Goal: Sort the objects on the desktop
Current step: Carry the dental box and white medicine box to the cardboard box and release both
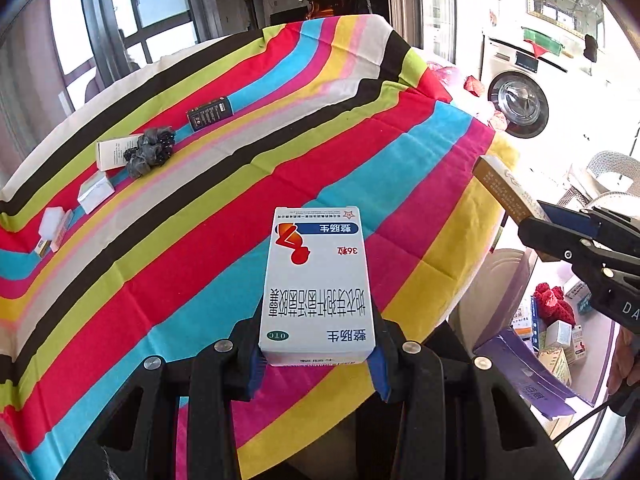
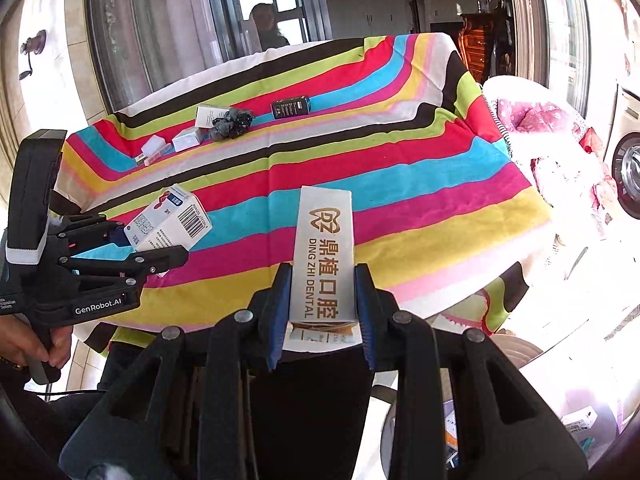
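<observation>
We are holding the white medicine box (image 1: 318, 284) in the left gripper (image 1: 318, 360) and the narrow dental box (image 2: 324, 256) in the right gripper (image 2: 323, 312), both above the striped tablecloth (image 1: 192, 240). We are judging both light, stiff cardboard, best pinched across the sides.

Row of small boxes (image 1: 96, 192) and scrunchie (image 1: 150, 152) along the surface's (image 1: 280, 152) far left, washing machine (image 1: 518, 104) beyond its right edge.
</observation>
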`<state>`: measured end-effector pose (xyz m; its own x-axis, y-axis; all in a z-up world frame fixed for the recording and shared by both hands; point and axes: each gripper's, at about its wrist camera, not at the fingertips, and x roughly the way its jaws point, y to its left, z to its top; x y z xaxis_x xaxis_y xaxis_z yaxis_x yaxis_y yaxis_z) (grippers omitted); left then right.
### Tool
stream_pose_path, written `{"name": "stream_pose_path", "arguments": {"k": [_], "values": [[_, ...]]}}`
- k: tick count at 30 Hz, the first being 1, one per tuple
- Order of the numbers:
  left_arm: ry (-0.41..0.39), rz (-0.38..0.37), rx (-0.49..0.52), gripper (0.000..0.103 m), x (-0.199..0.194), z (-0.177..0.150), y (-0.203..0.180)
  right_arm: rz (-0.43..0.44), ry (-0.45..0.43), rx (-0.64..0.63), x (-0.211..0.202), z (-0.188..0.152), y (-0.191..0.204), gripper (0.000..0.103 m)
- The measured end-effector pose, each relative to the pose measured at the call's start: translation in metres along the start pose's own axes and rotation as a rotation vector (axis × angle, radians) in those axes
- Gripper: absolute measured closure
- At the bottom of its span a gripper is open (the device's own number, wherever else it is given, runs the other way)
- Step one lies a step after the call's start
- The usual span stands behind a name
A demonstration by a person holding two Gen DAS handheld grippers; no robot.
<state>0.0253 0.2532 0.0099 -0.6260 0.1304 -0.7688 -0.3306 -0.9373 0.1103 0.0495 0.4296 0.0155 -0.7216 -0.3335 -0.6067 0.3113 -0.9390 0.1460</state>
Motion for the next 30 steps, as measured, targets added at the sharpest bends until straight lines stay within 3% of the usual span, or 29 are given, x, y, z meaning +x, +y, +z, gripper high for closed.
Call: {"name": "stream_pose_path", "arguments": {"k": [7,22,30], "values": [[0.053,-0.115,0.125,0.061,0.013,0.007,-0.063,-0.100,-0.015,0.095,-0.026,-0.021,-0.046,0.069],[0.120,-0.252,0.505,0.061,0.039,0.005,-0.222,-0.357,0.003,0.327,-0.081,-0.078,-0.152,0.069],[0.113,-0.318,0.596,0.061,0.036,0.003,-0.279,-0.501,0.027,0.380,-0.101,-0.096,-0.190,0.069]]}}
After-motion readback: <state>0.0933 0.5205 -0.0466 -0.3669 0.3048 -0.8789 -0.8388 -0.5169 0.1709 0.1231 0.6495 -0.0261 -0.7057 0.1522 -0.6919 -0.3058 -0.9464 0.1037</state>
